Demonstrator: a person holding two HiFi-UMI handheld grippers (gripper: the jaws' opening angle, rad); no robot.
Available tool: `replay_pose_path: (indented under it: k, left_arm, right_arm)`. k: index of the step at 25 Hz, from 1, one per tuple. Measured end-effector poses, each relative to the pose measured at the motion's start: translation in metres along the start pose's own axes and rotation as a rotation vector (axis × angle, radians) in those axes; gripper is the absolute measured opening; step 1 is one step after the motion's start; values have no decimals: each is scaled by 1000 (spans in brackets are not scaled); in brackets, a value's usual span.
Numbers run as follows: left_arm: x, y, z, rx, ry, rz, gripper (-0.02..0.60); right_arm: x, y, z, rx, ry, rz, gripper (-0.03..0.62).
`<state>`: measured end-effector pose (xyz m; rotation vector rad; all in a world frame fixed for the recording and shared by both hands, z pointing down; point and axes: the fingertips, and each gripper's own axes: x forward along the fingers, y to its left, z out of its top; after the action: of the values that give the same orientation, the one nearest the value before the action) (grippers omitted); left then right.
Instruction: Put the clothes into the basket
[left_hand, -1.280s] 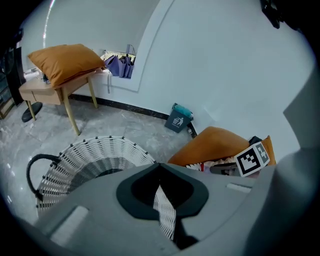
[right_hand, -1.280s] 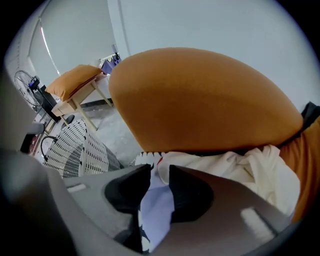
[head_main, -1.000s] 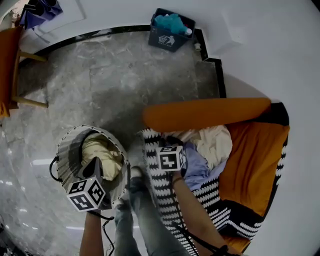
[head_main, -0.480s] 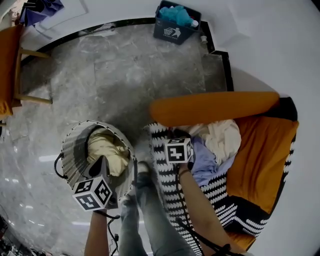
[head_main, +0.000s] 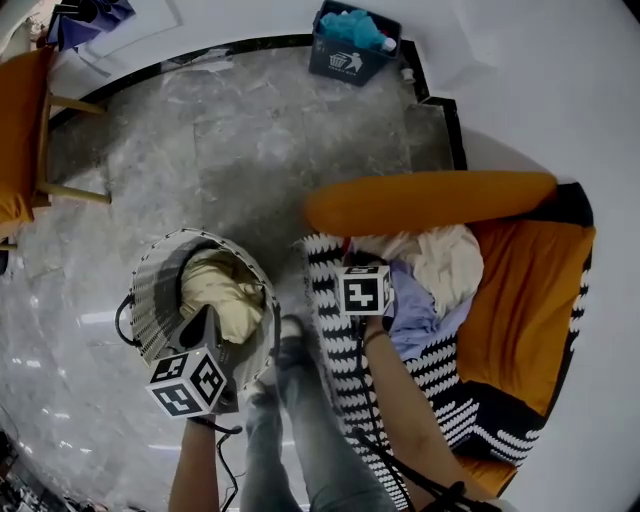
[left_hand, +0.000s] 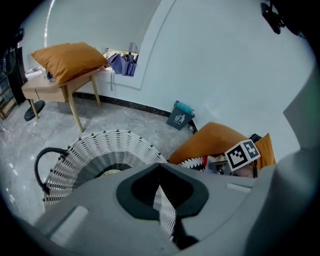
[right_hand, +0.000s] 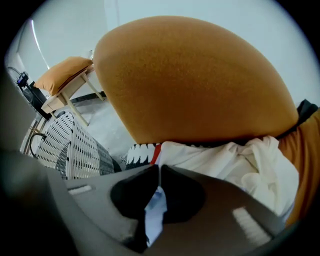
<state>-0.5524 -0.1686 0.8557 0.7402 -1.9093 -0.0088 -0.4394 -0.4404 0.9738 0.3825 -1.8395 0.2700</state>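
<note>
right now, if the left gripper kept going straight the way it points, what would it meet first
The basket: the left gripper has its fingers closed on the white woven wall, so no way ahead is free. Pushed further, it would probably go toward the pale yellow cloth inside, though depth is unclear.

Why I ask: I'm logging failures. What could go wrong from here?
The right gripper has just closed its jaws on only a thin fold of the blue cloth, so it may slip when lifted. The white cloth lies against it and may drag off the chair onto the floor.
</note>
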Motion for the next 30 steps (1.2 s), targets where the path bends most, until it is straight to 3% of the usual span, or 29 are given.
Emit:
replay_pose_path:
  k: [9,19,30]
  left_arm:
    - [-32,-23,2,39,-40,-49,-6]
    - [-103,-66,13,98,-75,-157,-6]
    - [-209,-140,33,279,-171,-310,-6]
  right_arm:
    - [-63,1,4,104,-94,7,20]
    - [-190,-18,-3,261,-268,-49,18]
    - [-363,-50,-7,393,-496,-124,17]
